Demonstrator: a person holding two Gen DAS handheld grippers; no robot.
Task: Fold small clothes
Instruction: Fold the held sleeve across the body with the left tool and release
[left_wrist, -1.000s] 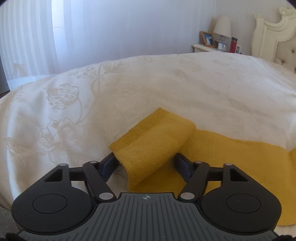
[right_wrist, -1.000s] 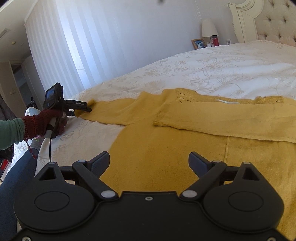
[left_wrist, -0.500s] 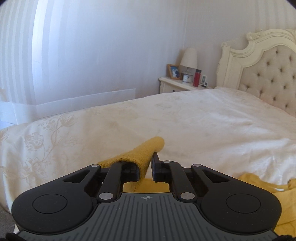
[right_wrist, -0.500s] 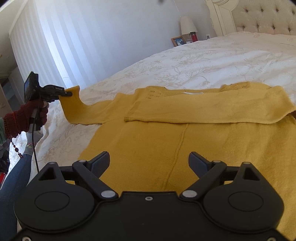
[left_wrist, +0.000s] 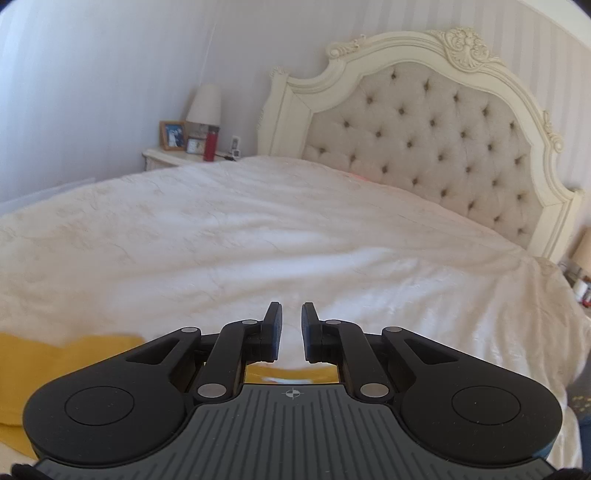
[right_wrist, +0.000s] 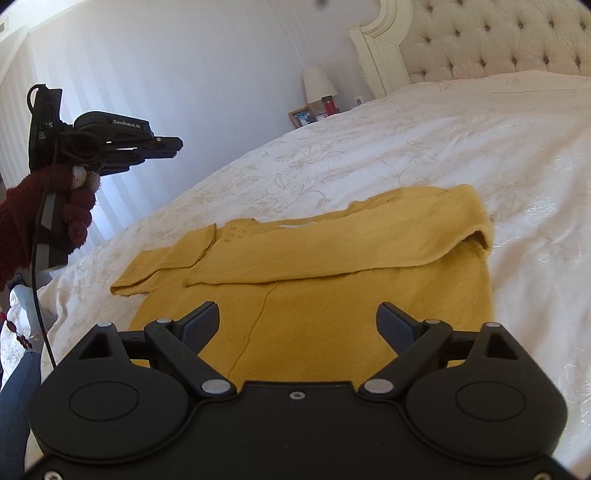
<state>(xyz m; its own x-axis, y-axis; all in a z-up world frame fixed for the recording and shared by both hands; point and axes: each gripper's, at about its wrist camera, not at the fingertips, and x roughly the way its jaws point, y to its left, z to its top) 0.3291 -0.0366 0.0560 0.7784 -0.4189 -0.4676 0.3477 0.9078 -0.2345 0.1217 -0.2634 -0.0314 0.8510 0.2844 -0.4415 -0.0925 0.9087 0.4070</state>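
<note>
- The yellow sweater (right_wrist: 332, 288) lies flat on the bed (right_wrist: 461, 147), on the white flowered bedspread, with both sleeves folded across its upper part.
- The right-hand sleeve (right_wrist: 332, 251) runs across the chest; the short left-hand sleeve end (right_wrist: 162, 264) lies folded near the sweater's left edge.
- The left claw (right_wrist: 177, 144) is up in the air to the left of the sweater, apart from it, in a hand (right_wrist: 55, 206) wearing a dark red knitted glove.
- Its jaws are nearly closed with only a narrow gap, and nothing is between them.
- The right claw (right_wrist: 297, 326) is over the sweater's lower part, jaws spread wide and empty.
- A padded headboard (left_wrist: 424, 140) and a lamp (left_wrist: 204, 103) stand beyond.
</note>
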